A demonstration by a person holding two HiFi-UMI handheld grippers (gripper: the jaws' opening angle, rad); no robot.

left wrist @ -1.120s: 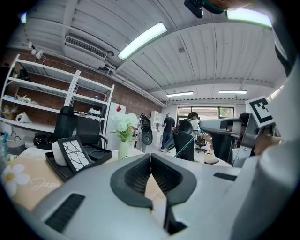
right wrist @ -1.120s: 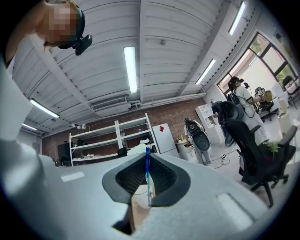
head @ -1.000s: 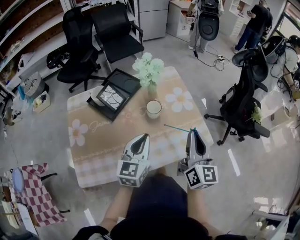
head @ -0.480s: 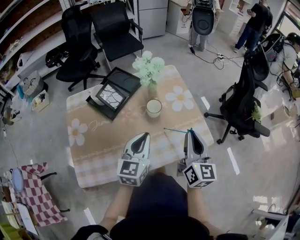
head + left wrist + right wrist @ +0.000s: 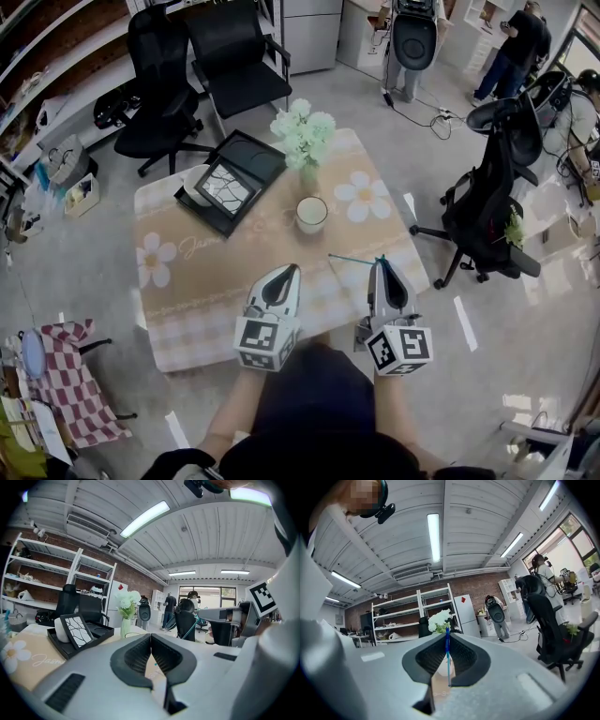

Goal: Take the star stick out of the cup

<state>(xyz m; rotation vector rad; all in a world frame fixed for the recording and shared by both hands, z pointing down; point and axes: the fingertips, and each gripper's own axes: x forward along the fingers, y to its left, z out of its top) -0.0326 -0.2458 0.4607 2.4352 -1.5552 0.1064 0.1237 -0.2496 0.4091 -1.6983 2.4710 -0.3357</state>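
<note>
A white cup point(image 5: 310, 214) stands mid-table, in front of the flower vase. My right gripper point(image 5: 381, 264) hovers over the table's near right part, well short of the cup, shut on a thin teal-blue stick point(image 5: 352, 259). The stick pokes out leftward from the fingertips, clear of the cup. In the right gripper view the stick point(image 5: 448, 654) runs upright between the closed jaws of the right gripper point(image 5: 447, 641). I cannot make out its star end. My left gripper point(image 5: 288, 272) floats beside it to the left, shut and empty; in its own view the left gripper point(image 5: 151, 638) shows its jaws touching.
A vase of white-green flowers point(image 5: 302, 136) stands just behind the cup. A black tray point(image 5: 253, 159) with a patterned frame and a white item lies at the table's back left. Black office chairs point(image 5: 490, 202) surround the table. People stand far off at the back right.
The right gripper with the stick shifted very slightly left at first, then held still. The left gripper has not moved.
</note>
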